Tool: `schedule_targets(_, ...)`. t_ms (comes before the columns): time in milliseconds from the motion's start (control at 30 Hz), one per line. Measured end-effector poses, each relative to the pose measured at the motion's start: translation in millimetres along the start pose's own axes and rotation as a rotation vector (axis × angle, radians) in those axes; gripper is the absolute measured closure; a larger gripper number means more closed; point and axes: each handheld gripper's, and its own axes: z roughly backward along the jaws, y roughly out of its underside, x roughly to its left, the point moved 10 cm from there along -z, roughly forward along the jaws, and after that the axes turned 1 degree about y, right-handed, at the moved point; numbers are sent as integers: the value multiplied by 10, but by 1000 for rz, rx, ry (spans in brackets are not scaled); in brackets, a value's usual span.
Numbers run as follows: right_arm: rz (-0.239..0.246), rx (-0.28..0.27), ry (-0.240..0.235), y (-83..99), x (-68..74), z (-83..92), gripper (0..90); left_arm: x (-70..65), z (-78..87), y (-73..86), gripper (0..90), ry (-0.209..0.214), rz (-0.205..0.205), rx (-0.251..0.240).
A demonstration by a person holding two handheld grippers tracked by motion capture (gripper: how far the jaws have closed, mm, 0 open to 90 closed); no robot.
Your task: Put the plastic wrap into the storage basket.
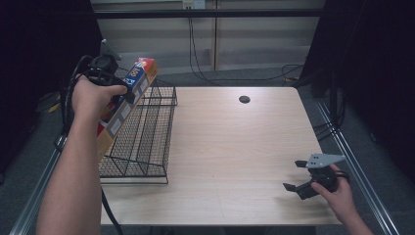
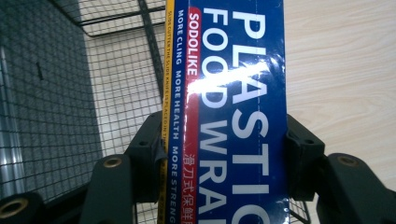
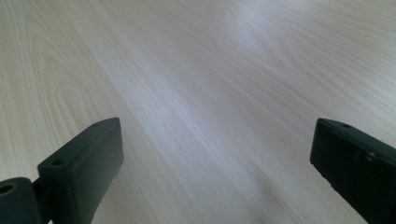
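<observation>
The left gripper (image 2: 224, 154) has its jaws pinching a long box of plastic food wrap (image 2: 233, 107) across its narrow faces, one jaw on each side. In the high view the box (image 1: 128, 98) is held off the surface at a tilt, its far end higher, over the left rim of the black wire basket (image 1: 147, 142) at the surface's left. The step in hand looks like lowering the box into the basket. To do it well, bring the box in line with the basket's long side, clear the rim wires with the near end first, and release only once it lies on the mesh floor. The right gripper (image 1: 299, 177) rests near the right, jaws spread over bare surface (image 1: 235, 147).
</observation>
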Motion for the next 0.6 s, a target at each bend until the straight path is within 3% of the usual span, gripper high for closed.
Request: schedule_targets(600,5,-1,-8,-3,13,-4,26,188,-44,46,432,-51,90,-16)
